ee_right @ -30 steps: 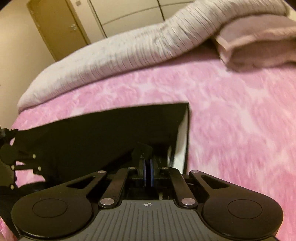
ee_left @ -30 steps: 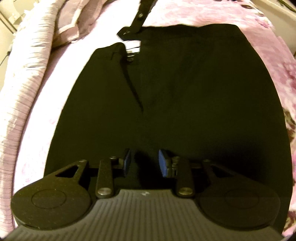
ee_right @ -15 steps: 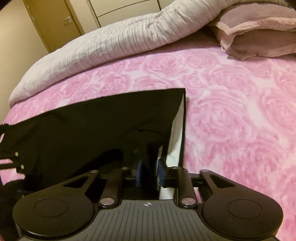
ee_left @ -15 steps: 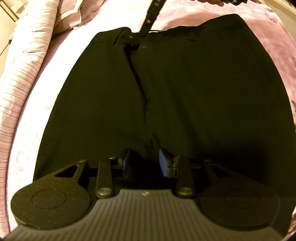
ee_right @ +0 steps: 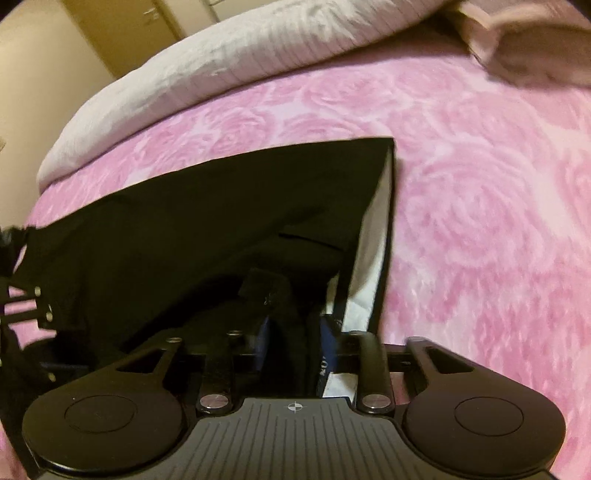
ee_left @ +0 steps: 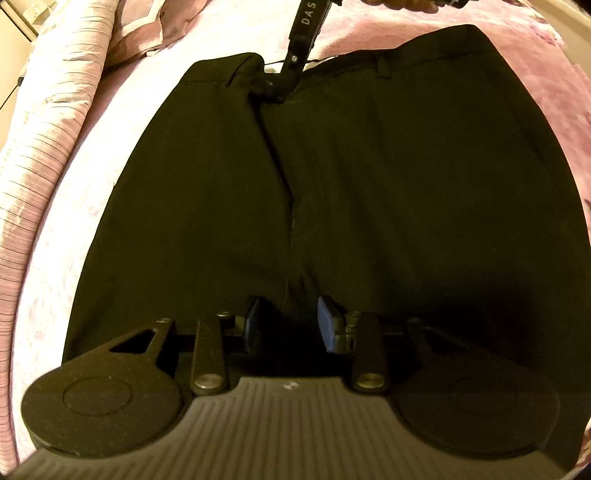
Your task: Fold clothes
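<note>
Black trousers (ee_left: 332, 166) lie flat on the pink rose-patterned bedspread (ee_right: 480, 203), front side up, waistband far from the left wrist camera. My left gripper (ee_left: 291, 317) is open just above the crotch seam, with black cloth between its fingers. My right gripper (ee_right: 295, 343) is open at the waistband by the fly, with a fold of black cloth between its blue pads; it shows in the left wrist view (ee_left: 280, 88) at the top of the fly. The white inner lining (ee_right: 369, 258) of the waistband shows.
A rolled pale striped duvet (ee_left: 40, 147) runs along the left side of the bed and also shows in the right wrist view (ee_right: 221, 62). A pillow (ee_left: 147, 26) lies beyond the waistband. A wooden door (ee_right: 122, 33) stands behind the bed.
My right gripper has opened from shut and sits over the fly at the waistband. The waistband flap that was turned back now lies closed and flat. The left gripper stays open.
</note>
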`<state>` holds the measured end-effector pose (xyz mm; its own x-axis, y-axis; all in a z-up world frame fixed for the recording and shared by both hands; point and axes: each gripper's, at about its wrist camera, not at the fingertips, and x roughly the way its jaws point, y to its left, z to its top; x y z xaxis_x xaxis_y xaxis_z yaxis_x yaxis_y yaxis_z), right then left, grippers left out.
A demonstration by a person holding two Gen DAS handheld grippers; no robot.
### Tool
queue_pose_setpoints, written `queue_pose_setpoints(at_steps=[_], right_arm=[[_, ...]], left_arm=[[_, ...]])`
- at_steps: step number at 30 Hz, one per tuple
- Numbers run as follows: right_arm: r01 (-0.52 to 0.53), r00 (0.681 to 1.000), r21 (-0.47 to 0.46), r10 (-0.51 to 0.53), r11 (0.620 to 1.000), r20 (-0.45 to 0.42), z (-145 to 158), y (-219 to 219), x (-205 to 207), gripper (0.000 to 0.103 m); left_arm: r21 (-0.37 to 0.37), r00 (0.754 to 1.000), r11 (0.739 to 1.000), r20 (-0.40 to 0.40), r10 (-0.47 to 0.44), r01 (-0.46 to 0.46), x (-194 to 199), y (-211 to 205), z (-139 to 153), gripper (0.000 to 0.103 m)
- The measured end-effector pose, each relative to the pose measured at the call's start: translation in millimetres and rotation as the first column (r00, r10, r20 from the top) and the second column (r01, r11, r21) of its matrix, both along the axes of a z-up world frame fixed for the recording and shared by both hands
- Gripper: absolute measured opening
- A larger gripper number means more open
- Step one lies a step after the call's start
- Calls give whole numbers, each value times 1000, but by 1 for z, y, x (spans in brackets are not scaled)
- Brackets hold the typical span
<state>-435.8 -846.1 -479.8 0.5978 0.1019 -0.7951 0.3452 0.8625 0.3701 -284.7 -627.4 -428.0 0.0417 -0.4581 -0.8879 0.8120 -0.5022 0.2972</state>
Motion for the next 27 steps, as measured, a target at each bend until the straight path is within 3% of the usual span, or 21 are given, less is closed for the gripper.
queue_pose_setpoints(at_steps=[2,8,13,16,20,23,25,27], right_arm=[[47,999,29,-46,998,-10,5,-4,-4,3],[105,994,27,-104,994,-32,48,1,-41,1],[123,986,-2,-122,992,-114,25,11,-42,1],[156,984,-1,-155,988,-88,19,10,-40,2],[250,968,42,-249,967,-29,42,4,-78,4],[326,945,57,-324,944,-43,61,8,-122,12],[379,924,79,-373,922,-81,65,21,-153,33],[430,901,104,-419,897,-115,67,36,-181,45]], left_arm=[[0,1000,1000,2,-4,4,-1,1,1,29],[-16,998,999,-36,-52,51,-7,3,16,29],[11,997,997,-26,-77,77,-10,-1,7,30],[18,998,998,-24,-64,64,-7,-1,8,30],[16,999,999,-26,-46,46,-3,8,18,30],[10,999,1000,-44,-26,26,-4,24,31,30],[7,998,1000,-64,-5,5,-6,39,41,30],[8,997,1000,-81,14,-13,-9,56,50,31]])
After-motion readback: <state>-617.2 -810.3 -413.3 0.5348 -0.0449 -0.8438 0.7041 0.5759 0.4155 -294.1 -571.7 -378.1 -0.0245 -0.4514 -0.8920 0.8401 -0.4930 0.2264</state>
